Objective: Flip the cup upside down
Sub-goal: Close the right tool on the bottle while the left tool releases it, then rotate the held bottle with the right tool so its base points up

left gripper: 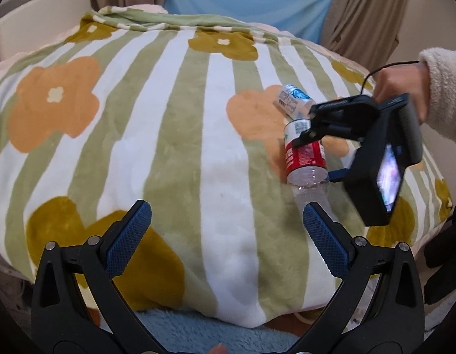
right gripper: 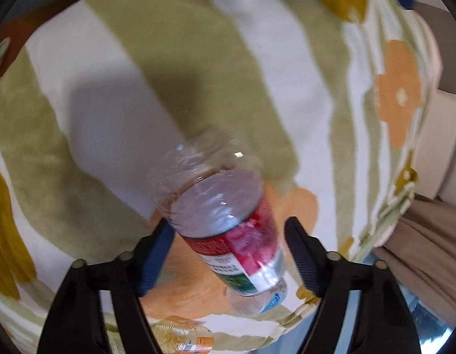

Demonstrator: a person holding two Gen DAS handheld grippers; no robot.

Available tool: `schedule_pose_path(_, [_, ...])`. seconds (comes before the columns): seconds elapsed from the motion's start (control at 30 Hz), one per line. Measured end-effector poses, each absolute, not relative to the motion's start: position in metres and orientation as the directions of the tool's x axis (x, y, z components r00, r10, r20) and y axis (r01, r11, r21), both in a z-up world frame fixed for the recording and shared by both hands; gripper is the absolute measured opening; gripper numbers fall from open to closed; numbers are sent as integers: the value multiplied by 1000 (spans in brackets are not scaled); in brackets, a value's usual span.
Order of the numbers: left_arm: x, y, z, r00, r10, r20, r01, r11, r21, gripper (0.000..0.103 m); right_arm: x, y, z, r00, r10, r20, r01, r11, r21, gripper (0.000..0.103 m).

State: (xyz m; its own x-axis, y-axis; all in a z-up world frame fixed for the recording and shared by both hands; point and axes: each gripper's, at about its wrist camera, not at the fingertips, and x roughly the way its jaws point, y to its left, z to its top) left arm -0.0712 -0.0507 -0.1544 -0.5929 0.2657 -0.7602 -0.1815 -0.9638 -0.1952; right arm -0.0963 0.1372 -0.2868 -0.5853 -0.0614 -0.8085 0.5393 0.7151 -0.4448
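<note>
A clear plastic bottle with a red, white and green label (left gripper: 306, 155) lies on its side on the striped flower blanket (left gripper: 183, 132). In the right wrist view the bottle (right gripper: 228, 224) sits between my right gripper's (right gripper: 230, 253) open jaws, its clear base pointing away from the camera; contact with the pads cannot be told. The right gripper (left gripper: 309, 135) hovers over the bottle in the left wrist view. My left gripper (left gripper: 225, 230) is open and empty above the blanket's near edge.
A second bottle with a blue and white label (left gripper: 292, 100) lies just beyond the red one. An orange-labelled bottle (right gripper: 183, 339) lies near the blanket edge (right gripper: 257, 330). Beige curtains (left gripper: 369, 8) hang behind. A blue fluffy rug (left gripper: 198, 330) lies below.
</note>
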Motion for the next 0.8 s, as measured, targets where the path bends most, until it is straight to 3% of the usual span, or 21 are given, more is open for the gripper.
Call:
schedule_pose_path(0.23, [-73, -58, -155, -592, 293, -751, -182, -956, -229, 102, -115, 119, -276, -530, 21, -848, 665, 631, -400, 63])
schedule_pose_path(0.33, [-70, -64, -149, -603, 311, -735, -177, -950, -256, 102, -143, 103, -262, -392, 165, -905, 874, 376, -310, 63])
schedule_pose_path(0.43, [-67, -68, -145, -607, 329, -723, -175, -943, -282, 102, -185, 92, -247, -142, 244, -959, 986, -53, -160, 63])
schedule_pose_path(0.53, [-64, -71, -140, -612, 350, -709, -182, -935, -305, 102, -233, 98, -236, 86, 164, -983, 869, -495, -6, 63])
schedule_pose_path(0.6, [-61, -72, -138, -616, 353, -705, -187, -934, -304, 102, -256, 109, -234, 168, 72, -983, 736, -673, 77, 63])
schedule_pose_path(0.8, [-54, -78, -133, -627, 344, -699, -186, -937, -295, 102, -275, 119, -232, 186, -11, -982, 632, -765, 128, 64])
